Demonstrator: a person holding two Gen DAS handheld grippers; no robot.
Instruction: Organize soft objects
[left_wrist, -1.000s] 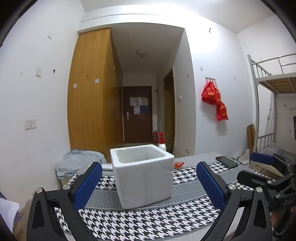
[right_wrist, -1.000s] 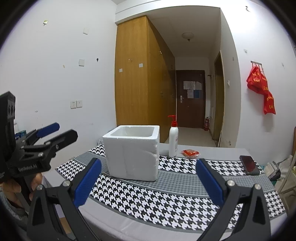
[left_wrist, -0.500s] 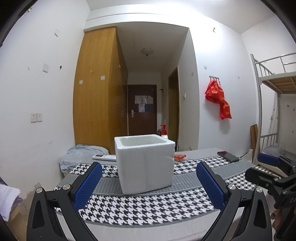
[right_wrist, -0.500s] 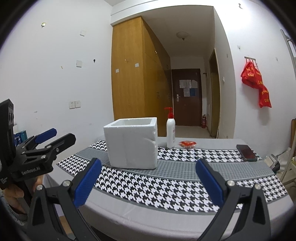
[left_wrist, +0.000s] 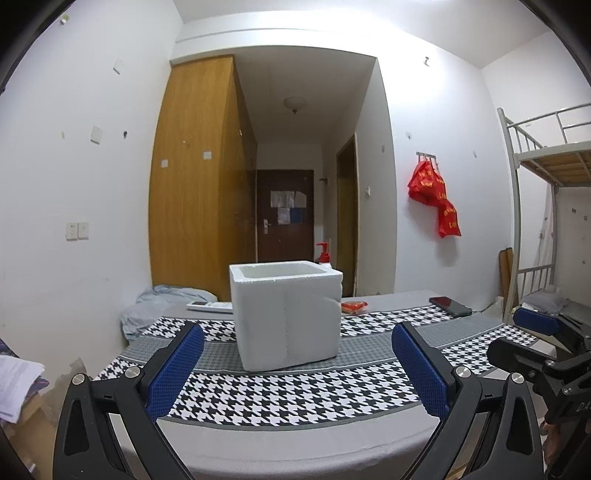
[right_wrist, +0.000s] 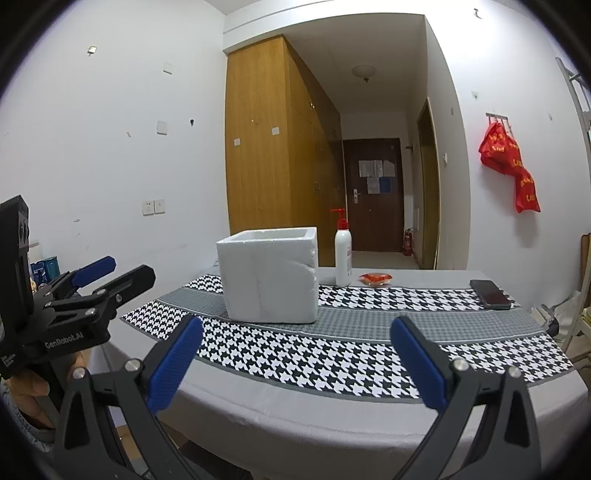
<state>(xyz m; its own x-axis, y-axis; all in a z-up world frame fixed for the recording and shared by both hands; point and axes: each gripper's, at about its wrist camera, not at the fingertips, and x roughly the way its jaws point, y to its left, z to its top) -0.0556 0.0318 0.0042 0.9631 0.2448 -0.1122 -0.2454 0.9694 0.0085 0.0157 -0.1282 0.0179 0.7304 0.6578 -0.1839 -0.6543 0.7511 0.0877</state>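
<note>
A white foam box (left_wrist: 286, 315) stands open-topped on the houndstooth cloth of the table (left_wrist: 295, 391); it also shows in the right wrist view (right_wrist: 271, 275). A light blue-grey cloth (left_wrist: 162, 304) lies bunched at the table's far left. My left gripper (left_wrist: 297, 363) is open and empty, held before the table's near edge, facing the box. My right gripper (right_wrist: 295, 363) is open and empty, off the near edge to the right. Each gripper shows in the other's view: the left gripper at the left (right_wrist: 107, 275) and the right gripper at the right (left_wrist: 532, 336).
A white pump bottle (right_wrist: 342, 256) with a red top stands behind the box. A small red packet (right_wrist: 376, 278) and a black phone (right_wrist: 489, 293) lie at the far right. A white remote (left_wrist: 208, 305) lies by the cloth. A bunk bed (left_wrist: 546, 206) stands right.
Both grippers have dropped lower and drawn back from the table, so the box looks farther and its inside is less visible. Both stay open and empty.
</note>
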